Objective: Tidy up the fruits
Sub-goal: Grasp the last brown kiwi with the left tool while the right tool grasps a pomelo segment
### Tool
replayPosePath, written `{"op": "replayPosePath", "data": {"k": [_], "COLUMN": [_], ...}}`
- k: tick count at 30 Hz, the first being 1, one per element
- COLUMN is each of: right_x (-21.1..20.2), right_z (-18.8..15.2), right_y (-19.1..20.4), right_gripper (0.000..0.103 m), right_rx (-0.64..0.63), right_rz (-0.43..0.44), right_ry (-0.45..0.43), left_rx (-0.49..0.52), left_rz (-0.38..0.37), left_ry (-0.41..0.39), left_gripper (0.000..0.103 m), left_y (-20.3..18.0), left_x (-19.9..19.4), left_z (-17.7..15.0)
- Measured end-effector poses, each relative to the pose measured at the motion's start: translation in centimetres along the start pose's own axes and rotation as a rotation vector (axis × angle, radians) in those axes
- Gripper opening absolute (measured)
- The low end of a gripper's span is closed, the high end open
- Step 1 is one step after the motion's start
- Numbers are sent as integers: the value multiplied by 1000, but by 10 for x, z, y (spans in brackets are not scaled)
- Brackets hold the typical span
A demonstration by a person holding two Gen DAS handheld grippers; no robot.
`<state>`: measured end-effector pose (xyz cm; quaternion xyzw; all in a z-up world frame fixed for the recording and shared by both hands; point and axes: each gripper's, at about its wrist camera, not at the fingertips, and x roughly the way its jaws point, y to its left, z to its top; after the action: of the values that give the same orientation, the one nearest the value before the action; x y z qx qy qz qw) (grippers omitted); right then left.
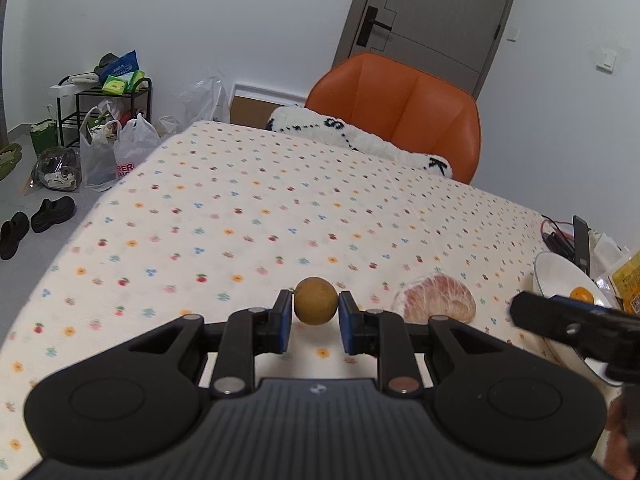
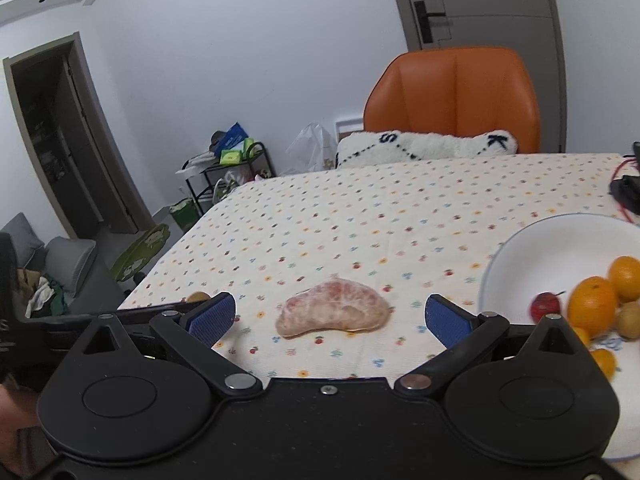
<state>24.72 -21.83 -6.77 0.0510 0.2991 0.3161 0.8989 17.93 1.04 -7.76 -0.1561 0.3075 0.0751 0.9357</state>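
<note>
Black gripper bodies fill the foreground of both views. Beyond them spreads the table (image 2: 400,216), under a floral cloth. On its right side sits a white bowl (image 2: 528,252) holding oranges (image 2: 592,304). A peeled pomelo segment (image 2: 334,314) lies on the cloth ahead of the right gripper (image 2: 328,316), fingers spread wide and empty. The left gripper (image 1: 315,316) brackets a small brown fruit (image 1: 315,300); whether its fingers touch it I cannot tell.

We saw even, soft indoor light with faint shadows; fisheye curvature bent the door (image 1: 432,20) and walls, corners vignetted dark, and near edges looked slightly blurred.
</note>
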Motion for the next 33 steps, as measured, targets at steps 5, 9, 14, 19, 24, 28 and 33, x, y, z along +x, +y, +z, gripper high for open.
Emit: {"op": "replayPosePath", "data": {"k": [5,9,14,19,24,28,33], "right_x": [19,32,50,69,80,86,89], "right_z": [-2,-4,-8,-10,-8,-8,-9], "right_y": [10,18,27,29,34,31,29], "right_gripper": [102,103,103,103,103,103,103], "right_rx": [-13,-31,-73,-99,-148,-148,-180], "right_rz": [3,-13,-37,-80,-110,-133,-135], "right_ry": [41,74,109,133,132,142,139], "left_rx": [-24,-42,-67,-89,-104,-110,-112], "left_rz": [4,11,19,24,28,31,34], "left_ry": [-13,-17,-16,-22,-18,-19,-14], "left_gripper": [23,23,23,23,23,23,23], "left_y": [15,27,42,57,68,72,71], "left_x": [-6,-7,-8,-9,-7,-7,-5], "left_z": [3,4,3,4,6,6,5]}}
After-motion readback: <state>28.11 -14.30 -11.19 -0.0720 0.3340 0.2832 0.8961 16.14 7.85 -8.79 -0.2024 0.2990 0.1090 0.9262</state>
